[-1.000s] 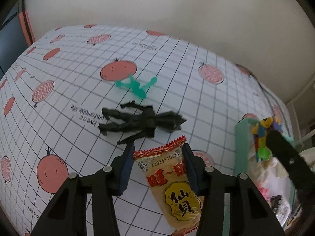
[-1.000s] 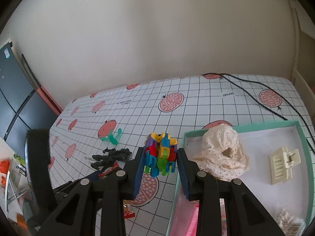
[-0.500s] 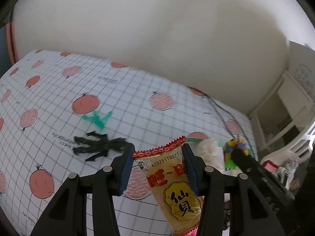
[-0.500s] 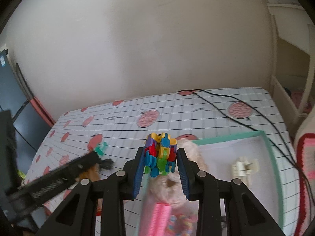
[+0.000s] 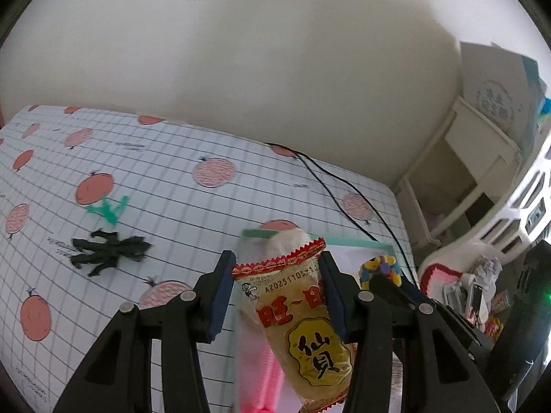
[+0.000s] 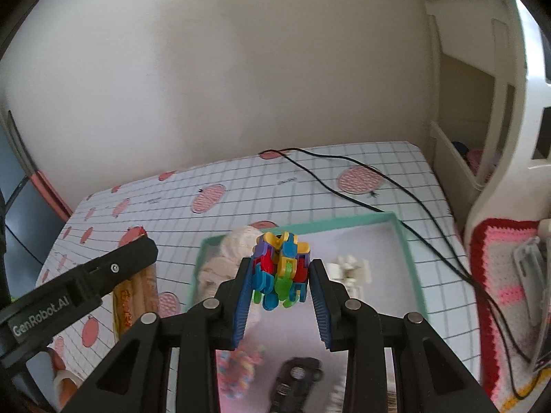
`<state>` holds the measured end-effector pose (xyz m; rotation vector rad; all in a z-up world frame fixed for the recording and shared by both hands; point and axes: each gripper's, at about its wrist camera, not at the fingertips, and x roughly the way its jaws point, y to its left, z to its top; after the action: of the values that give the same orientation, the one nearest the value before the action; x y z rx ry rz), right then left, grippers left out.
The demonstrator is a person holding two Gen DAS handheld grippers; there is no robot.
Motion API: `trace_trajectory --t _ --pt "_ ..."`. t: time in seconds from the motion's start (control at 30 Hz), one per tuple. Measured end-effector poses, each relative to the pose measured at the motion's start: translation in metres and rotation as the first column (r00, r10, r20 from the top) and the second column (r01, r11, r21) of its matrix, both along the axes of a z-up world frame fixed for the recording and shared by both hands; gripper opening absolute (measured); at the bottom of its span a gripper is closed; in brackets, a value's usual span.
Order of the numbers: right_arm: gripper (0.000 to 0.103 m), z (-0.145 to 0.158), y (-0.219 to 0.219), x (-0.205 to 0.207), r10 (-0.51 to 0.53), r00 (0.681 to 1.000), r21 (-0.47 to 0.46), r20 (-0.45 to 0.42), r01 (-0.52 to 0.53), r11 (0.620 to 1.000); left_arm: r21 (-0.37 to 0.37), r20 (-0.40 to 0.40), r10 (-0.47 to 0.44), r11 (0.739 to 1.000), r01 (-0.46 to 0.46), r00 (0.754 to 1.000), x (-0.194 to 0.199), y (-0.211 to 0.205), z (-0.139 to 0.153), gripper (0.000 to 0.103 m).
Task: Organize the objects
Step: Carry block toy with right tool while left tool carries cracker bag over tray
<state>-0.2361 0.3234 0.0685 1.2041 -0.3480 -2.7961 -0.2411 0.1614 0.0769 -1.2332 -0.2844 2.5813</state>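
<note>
While the left tongs [image 5: 275, 280] grip a yellow snack packet [image 5: 303, 330] by its sides, closed against it with the red crimped end pointing forward, the packet hangs above the near-left part of a teal-rimmed tray [image 5: 347, 241]; the right tongs [image 6: 279, 272] are closed on a bundle of coloured plastic links [image 6: 280, 268], held over the middle of the same tray [image 6: 347, 222]; from the right wrist view the tray holds a cream lace piece [image 6: 227, 258] at its far-left corner, a cream hair clip [image 6: 351, 266] just right of the bundle, a black toy car [image 6: 296, 378] and a blurred pastel item [image 6: 237, 368] nearer the camera; from the left wrist view something pink [image 5: 265, 371] lies in the tray under the packet, too blurred to identify; out on the gridded, fruit-printed worktop [image 5: 172, 186], a black plastic figure [image 5: 108, 251] and a green plastic figure [image 5: 108, 208] lie near each other, well apart from the tray; a black cable [image 6: 361, 186] runs across the worktop past the tray's far-right corner.
</note>
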Motion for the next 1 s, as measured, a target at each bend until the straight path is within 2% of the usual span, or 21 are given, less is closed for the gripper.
trace_trajectory --t 0.2,0.4,0.5,0.73,1.0 --pt "0.035 -0.01 0.018 0.007 -0.022 0.999 0.024 0.041 0.021 0.999 -0.018 -0.006 -0.051 0.999 0.051 0.999 0.002 0.028 -0.007 0.05" --pt "0.035 -0.025 0.036 0.008 -0.051 0.993 0.008 0.107 0.051 0.999 -0.047 -0.007 -0.092 0.995 0.091 0.996 -0.001 0.048 -0.019 0.05" --pt "0.035 -0.026 0.041 0.01 -0.043 0.993 -0.01 0.106 0.044 0.999 -0.05 -0.006 -0.098 0.994 0.097 0.995 -0.002 0.052 -0.025 0.05" --pt "0.035 -0.027 0.036 0.011 -0.007 0.994 0.022 0.113 0.005 1.0 -0.078 0.006 -0.11 0.991 0.111 0.994 -0.004 0.059 -0.043 0.051" --pt "0.035 -0.034 0.035 0.011 0.039 0.984 0.017 0.171 -0.042 0.999 -0.113 0.02 -0.117 0.986 0.119 0.993 -0.004 0.064 -0.057 0.051"
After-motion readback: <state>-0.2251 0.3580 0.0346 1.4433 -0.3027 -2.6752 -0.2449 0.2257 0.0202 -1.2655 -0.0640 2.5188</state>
